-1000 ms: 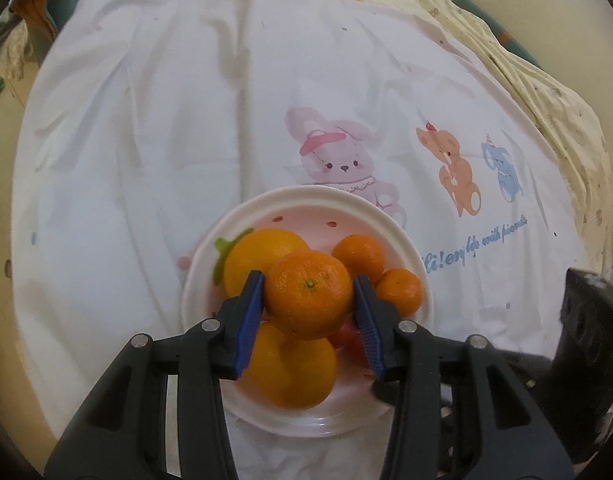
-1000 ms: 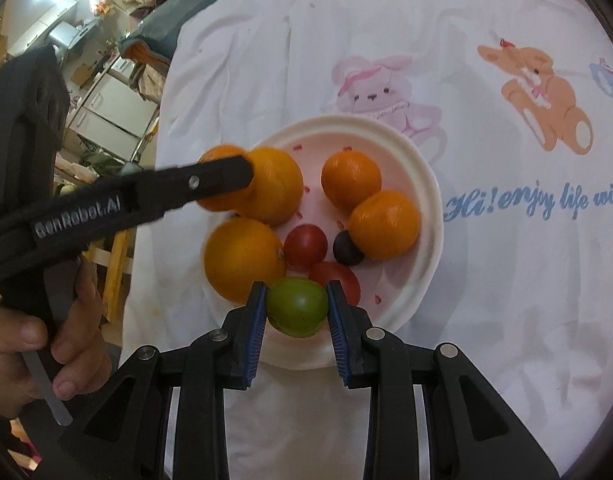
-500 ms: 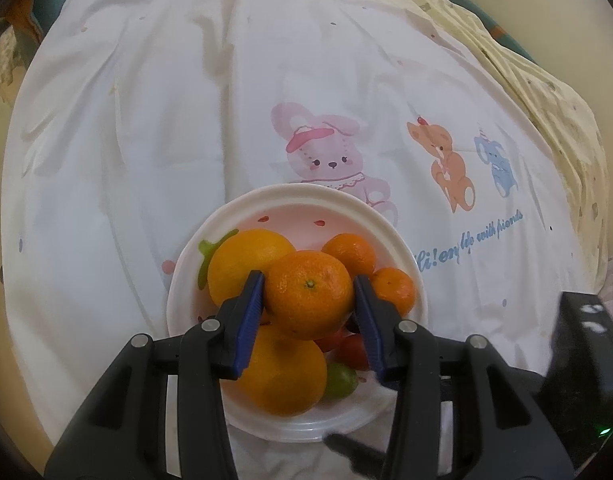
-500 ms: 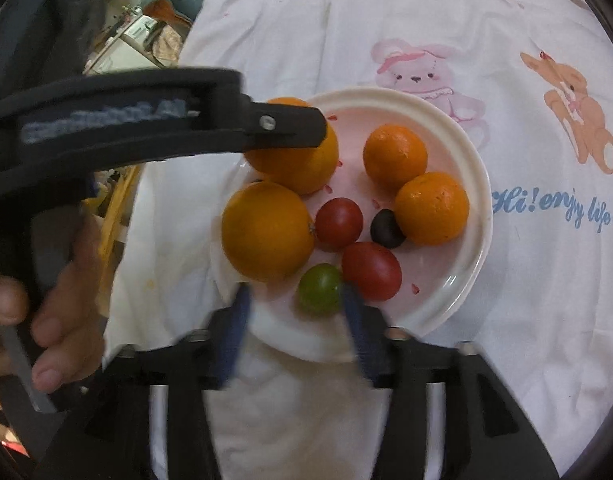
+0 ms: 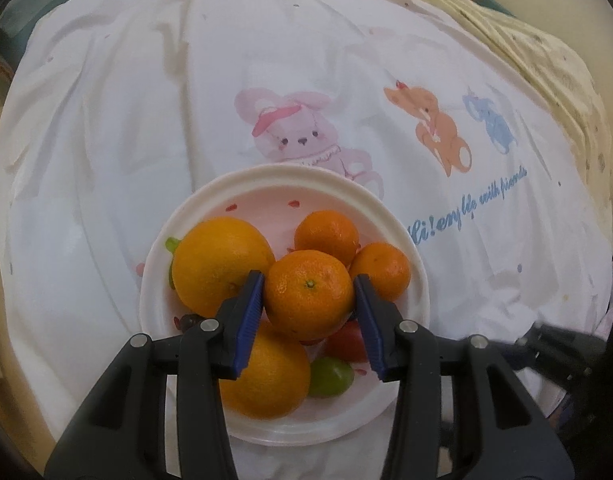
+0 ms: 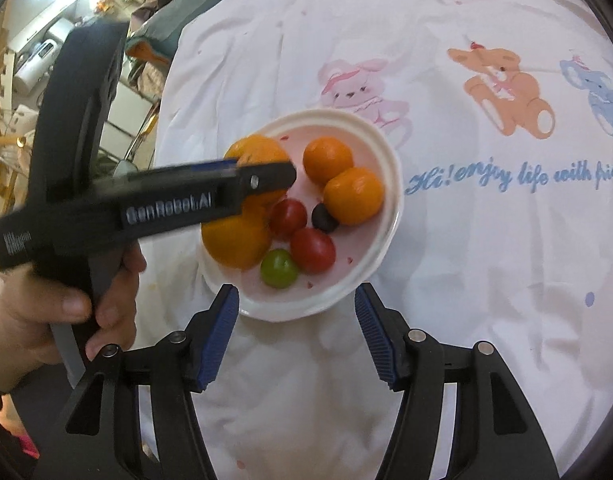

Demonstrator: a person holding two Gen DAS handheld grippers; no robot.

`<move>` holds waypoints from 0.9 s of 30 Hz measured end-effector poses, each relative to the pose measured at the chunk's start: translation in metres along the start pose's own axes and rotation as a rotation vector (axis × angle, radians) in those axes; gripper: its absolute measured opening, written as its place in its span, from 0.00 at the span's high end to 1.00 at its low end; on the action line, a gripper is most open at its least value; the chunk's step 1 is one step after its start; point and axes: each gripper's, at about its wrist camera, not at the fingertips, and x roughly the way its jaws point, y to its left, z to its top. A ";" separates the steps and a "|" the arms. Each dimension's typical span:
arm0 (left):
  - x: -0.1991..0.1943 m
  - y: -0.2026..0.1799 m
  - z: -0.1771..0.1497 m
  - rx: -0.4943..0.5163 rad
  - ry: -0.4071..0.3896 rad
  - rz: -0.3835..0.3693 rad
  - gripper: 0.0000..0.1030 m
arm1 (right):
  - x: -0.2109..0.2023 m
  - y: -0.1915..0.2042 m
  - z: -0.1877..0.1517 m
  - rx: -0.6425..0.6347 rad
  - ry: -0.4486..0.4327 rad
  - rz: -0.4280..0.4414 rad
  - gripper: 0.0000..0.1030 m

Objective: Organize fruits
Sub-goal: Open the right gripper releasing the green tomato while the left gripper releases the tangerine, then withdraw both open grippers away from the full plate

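Meanwhile, the left gripper [image 5: 308,298] clamps a mandarin [image 5: 308,294] at lower centre, over the white plate [image 6: 390,160] of oranges and cherry tomatoes. The right gripper [image 6: 296,330], fingers spread wide and empty, sits at the plate's near rim. Judged next: lowering the mandarin onto the plate's bare part.

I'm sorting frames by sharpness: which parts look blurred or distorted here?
Right wrist view: the left tool crossing the plate is motion-smeared; fruit stays fairly sharp. Left wrist view: the mandarin is crisp, the lower right corner smeared; both bulge from fisheye.
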 end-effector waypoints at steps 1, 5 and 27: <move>0.002 0.000 -0.001 0.001 0.019 -0.006 0.60 | 0.000 -0.001 0.001 0.003 -0.001 -0.003 0.39; 0.000 0.001 -0.004 -0.004 0.012 -0.014 0.39 | -0.002 -0.003 0.003 0.000 -0.003 -0.007 0.39; -0.111 0.030 -0.048 -0.054 -0.258 0.133 0.19 | -0.059 0.008 -0.019 0.051 -0.138 -0.043 0.21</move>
